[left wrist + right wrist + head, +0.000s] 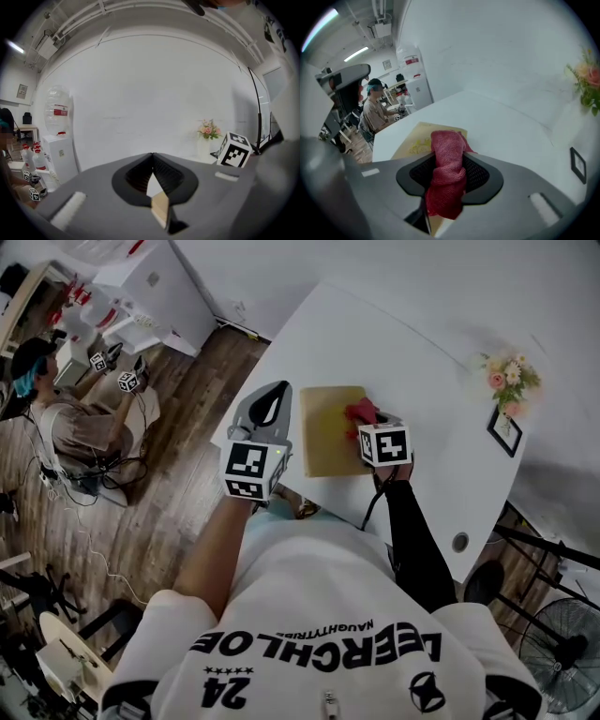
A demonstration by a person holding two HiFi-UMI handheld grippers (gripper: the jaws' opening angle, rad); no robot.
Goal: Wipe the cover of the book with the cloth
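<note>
A tan book [325, 432] lies flat on the white table [422, 343] near its front edge. My right gripper [367, 420] is shut on a red cloth [362, 412], which rests on the book's far right corner. In the right gripper view the cloth [446, 140] hangs bunched between the jaws of that gripper [450, 176] over the book [415, 140]. My left gripper [275, 395] stands at the book's left edge with its jaws shut, tips meeting. In the left gripper view that gripper [152, 157] shows a corner of the book [159, 206] below its jaws.
A vase of pink flowers [511, 381] and a small picture frame [504, 430] stand at the table's right end. A cable hole [459, 542] sits near the front right edge. A seated person [84, 418] is on the left, a fan [562, 652] at lower right.
</note>
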